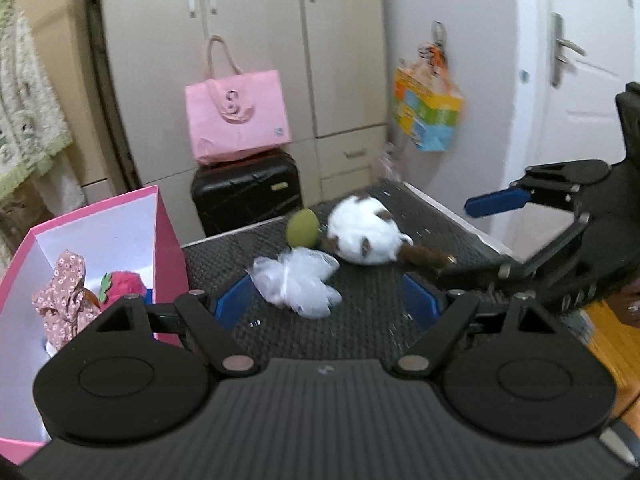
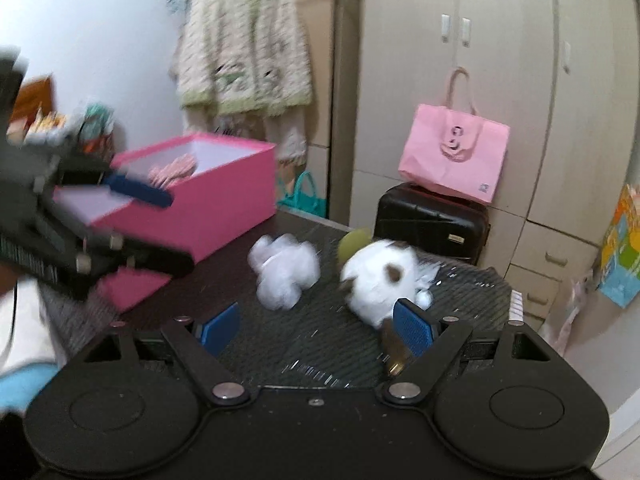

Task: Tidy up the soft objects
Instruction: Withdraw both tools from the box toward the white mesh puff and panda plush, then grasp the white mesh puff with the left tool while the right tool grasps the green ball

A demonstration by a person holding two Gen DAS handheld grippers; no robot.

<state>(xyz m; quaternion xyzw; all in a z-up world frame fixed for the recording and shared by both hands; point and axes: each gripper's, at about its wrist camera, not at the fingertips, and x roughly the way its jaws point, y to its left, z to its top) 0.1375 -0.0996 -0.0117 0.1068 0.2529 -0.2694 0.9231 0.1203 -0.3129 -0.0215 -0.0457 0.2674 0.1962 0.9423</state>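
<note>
We hold the left claw (image 1: 326,300) wide open and empty above the near edge of the table (image 1: 368,320), just short of the white mesh puff (image 1: 298,280). Behind the puff lie the green ball (image 1: 303,228) and the white plush (image 1: 366,236), the two touching. Our right claw (image 2: 316,326) is open too, its right finger (image 2: 412,326) just in front of the plush. The pink box (image 1: 164,240) stands at the table's left, with a floral cloth (image 1: 64,300) and a red plush (image 1: 128,284) inside.
</note>
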